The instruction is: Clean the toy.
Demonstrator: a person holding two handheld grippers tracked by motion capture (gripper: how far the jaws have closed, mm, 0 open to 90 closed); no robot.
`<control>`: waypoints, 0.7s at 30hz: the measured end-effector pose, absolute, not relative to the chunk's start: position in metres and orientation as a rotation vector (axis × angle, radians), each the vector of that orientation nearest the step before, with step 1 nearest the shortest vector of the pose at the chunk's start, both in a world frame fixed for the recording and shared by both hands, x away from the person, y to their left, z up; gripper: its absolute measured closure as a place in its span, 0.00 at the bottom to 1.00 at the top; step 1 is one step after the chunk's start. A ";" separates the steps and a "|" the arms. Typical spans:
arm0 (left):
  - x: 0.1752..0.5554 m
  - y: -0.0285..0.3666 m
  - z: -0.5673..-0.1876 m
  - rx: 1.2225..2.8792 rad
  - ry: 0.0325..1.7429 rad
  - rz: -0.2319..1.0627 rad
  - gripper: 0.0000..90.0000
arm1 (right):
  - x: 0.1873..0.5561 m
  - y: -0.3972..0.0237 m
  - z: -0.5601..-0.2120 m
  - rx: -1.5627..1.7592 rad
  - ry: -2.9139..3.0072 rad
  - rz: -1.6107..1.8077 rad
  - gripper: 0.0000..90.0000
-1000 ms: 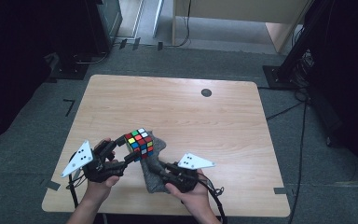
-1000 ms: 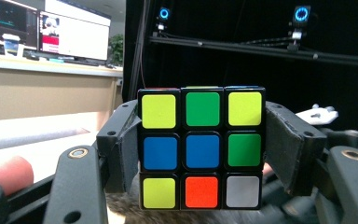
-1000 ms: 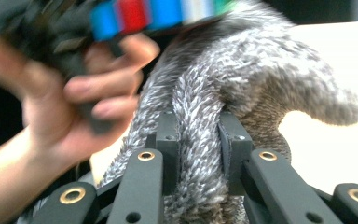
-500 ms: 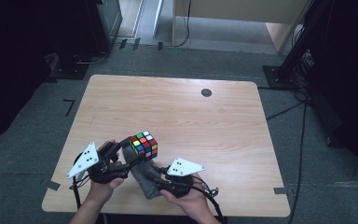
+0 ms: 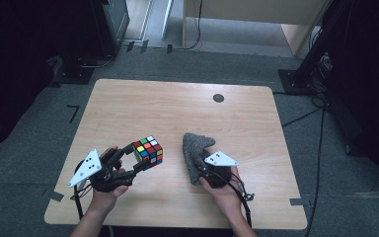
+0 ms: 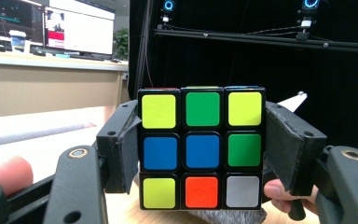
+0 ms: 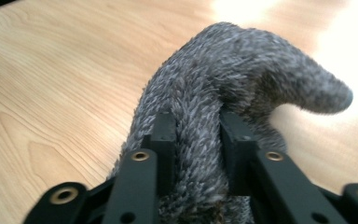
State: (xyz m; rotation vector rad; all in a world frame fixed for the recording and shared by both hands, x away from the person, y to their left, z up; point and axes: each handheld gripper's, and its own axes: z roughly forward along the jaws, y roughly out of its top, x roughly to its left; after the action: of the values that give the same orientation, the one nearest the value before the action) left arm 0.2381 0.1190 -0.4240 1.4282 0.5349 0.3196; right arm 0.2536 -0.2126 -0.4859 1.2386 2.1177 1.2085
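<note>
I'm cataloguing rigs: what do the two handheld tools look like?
Both the left tool and the right tool are black, with two flat jaws fixed by brass-coloured rivets. Each carries a pale grey three-cornered plate on top and trails a black cable. No sleeves show on the forearms.

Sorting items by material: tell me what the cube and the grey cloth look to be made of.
Cube: seemingly hard plastic, a black frame with glossy coloured squares and crisp straight edges.
Grey cloth: apparently soft fuzzy fabric, perhaps fleece or terry; short matted fibres show, and it bunches between the right gripper jaws.
</note>
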 end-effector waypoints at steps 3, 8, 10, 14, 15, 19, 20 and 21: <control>0.239 0.119 -0.424 1.435 0.538 0.320 0.39 | 0.256 -0.216 -0.487 1.261 2.112 1.222 0.56; 0.240 0.118 -0.425 1.439 0.553 0.315 0.39 | 0.252 -0.219 -0.472 1.215 1.994 1.288 0.41; 0.240 0.118 -0.425 1.437 0.557 0.312 0.39 | 0.248 -0.216 -0.464 1.203 1.972 1.376 0.38; 0.240 0.114 -0.426 1.439 0.560 0.320 0.39 | 0.238 -0.201 -0.450 1.124 1.955 1.534 0.31; 0.239 0.113 -0.426 1.436 0.562 0.321 0.39 | 0.234 -0.196 -0.447 1.108 1.951 1.556 0.30; 0.239 0.109 -0.426 1.434 0.567 0.316 0.39 | 0.220 -0.177 -0.437 1.027 1.954 1.617 0.27; 0.239 0.107 -0.426 1.431 0.569 0.317 0.39 | 0.217 -0.174 -0.436 1.015 1.949 1.629 0.27; 0.239 0.105 -0.426 1.434 0.574 0.323 0.39 | 0.215 -0.171 -0.435 1.004 1.946 1.640 0.27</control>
State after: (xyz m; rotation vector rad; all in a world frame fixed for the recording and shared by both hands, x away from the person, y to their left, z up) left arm 0.2389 0.1052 -0.4260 1.4338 0.5743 0.3229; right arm 0.2151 -0.1706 -0.4348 1.0035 1.9459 1.6399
